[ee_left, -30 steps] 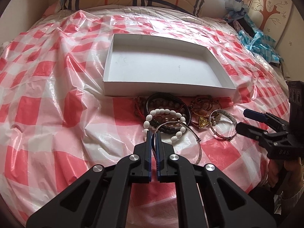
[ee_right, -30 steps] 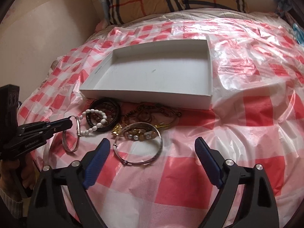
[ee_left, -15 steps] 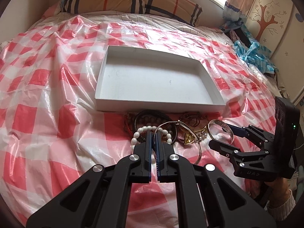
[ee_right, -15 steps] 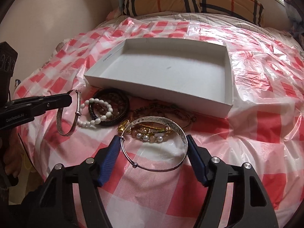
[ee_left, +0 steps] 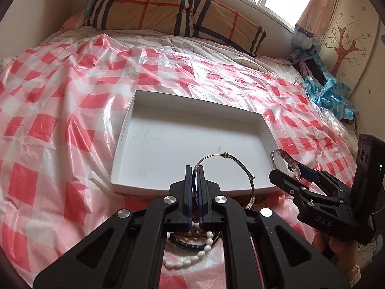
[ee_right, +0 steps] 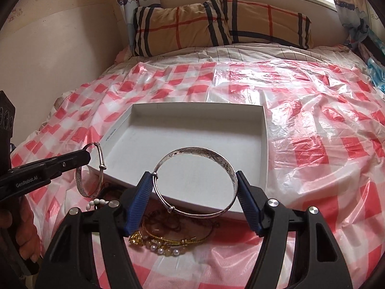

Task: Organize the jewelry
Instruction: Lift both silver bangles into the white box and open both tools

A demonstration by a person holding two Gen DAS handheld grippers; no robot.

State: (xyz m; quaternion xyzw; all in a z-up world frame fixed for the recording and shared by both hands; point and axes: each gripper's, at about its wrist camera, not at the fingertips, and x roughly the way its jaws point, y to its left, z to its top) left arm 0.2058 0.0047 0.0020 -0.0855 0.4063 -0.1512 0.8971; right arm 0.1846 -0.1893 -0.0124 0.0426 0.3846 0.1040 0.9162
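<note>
Both grippers are up off the bed with a catch each. In the left wrist view the left gripper (ee_left: 195, 180) sits at lower centre, its blue pads pressed together on the band of a thin silver bangle (ee_left: 237, 168), whose loop arcs up and to the right in front of the white box (ee_left: 192, 134). At the right edge of that same frame the right gripper (ee_left: 292, 172) shows side-on, pinching the wide engraved silver bangle (ee_left: 286, 162) just beside the box's near right corner. Over in the right wrist view, the wide bangle fills the lower middle, wedged across between the two blue pads (ee_right: 138, 200), which stand apart and grip it at its left and right sides; its ring hangs in front of the box's near wall. At the left of that frame the left gripper's black tip holds the thin bangle beside the box's near left corner. The box lies open in the middle of the red-and-white checked plastic sheet (ee_right: 324, 149), and nothing shows inside it. Below the grippers, on the sheet by the box's near wall, lie the white bead bracelet (ee_left: 190, 260) over a dark braided bracelet (ee_left: 185, 245), and the gold and pearl pieces (ee_right: 166, 243). A plaid pillow (ee_right: 216, 26) lies across the top of the frame.
</note>
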